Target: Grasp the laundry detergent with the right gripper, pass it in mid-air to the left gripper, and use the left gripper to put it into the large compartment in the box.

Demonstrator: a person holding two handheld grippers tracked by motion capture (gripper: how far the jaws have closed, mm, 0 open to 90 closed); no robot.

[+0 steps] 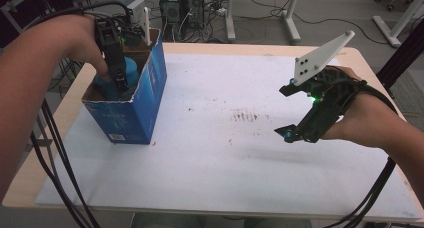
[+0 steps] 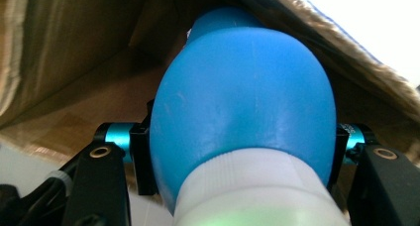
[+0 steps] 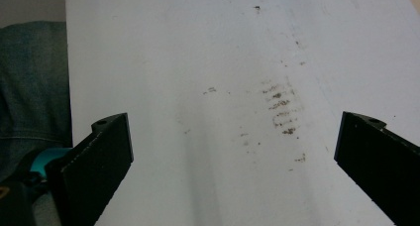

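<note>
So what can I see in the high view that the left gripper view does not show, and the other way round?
The high view alone gives the whole blue cardboard box standing on the white table sheet, and the right claw open above smudges.

The left gripper view alone gives the close detail: the black pads pressing both sides of the bulb, its white ribbed collar, and the box's brown inner walls.

Both share the left claw shut on the blue rubber bulb inside the box.

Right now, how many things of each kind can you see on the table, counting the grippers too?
Blue cardboard box: 1
Blue bottle with a white cap, inside the box, clamped in the left gripper: 1
White sheet covering the table: 1
Grippers, counting the open right gripper: 2
Total: 5
</note>
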